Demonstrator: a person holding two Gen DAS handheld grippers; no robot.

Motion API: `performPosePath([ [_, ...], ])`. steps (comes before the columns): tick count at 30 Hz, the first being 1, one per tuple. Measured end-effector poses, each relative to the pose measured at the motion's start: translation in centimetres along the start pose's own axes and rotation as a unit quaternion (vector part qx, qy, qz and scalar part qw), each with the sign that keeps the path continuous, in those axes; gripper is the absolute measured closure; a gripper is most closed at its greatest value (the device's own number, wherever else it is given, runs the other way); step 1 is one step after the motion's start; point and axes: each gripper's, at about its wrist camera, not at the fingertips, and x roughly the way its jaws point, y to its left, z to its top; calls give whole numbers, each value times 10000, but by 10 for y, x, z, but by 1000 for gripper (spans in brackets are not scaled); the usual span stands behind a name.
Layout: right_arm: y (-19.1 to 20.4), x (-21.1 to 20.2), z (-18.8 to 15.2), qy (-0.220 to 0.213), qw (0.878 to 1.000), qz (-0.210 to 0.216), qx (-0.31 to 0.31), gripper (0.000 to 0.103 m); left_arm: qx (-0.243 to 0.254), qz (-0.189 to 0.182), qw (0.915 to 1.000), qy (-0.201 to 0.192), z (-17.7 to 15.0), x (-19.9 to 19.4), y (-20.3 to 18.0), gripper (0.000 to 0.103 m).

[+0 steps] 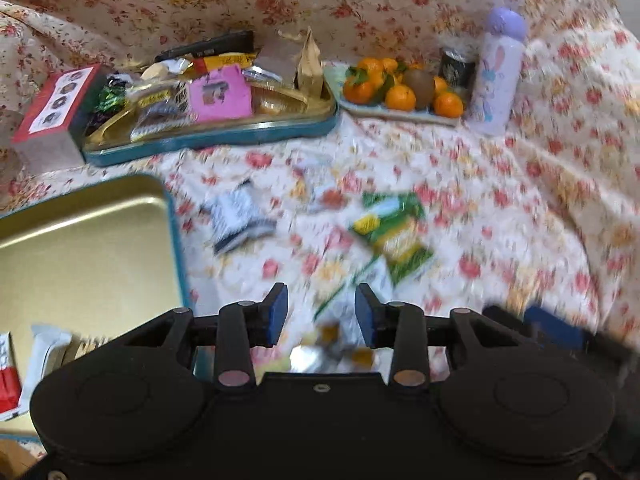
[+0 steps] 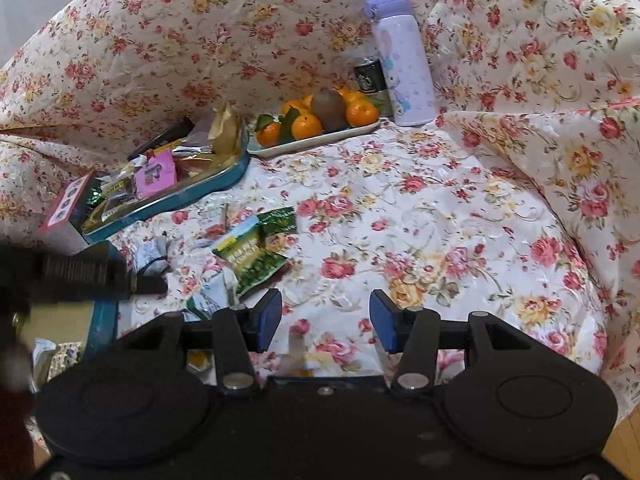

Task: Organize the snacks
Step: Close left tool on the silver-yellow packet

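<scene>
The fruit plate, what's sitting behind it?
Behind the fruit plate stand a dark can and a purple bottle, against the floral cloth. The can's lower part is hidden by the fruit.

Left gripper (image 1: 321, 314): jaws stood apart, blue pads (image 1: 279, 312) facing each other, nothing between them.
Right gripper (image 2: 326, 320): jaws spread wide, gripping nothing.
Relative place: from the right wrist, the left gripper showed blurred at nine o'clock.
</scene>
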Motion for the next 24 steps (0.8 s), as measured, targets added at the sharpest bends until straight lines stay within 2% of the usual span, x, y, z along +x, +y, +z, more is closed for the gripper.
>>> performPosePath([
  [6,-2,-1,2,46,9999,13,88,51,642,-114,9979,-24,-29,-3,-3,57],
  [11,-3,-2,0,74,9998,-1,158,51,1318,-273,9909,93,-41,1,-8,55],
  [13,-2,-2,-1,90,9998,5,176,51,1500,-189,9884,130,-42,5,-9,54],
  [16,1,0,-3,132,9997,33,180,51,1566,-55,9875,174,-40,12,-7,54],
  [21,5,2,-3,185,9997,97,110,51,1533,-218,9877,234,-33,16,-4,54],
  [24,5,4,-3,211,9996,118,116,51,1531,-294,9874,267,-31,22,-4,47],
])
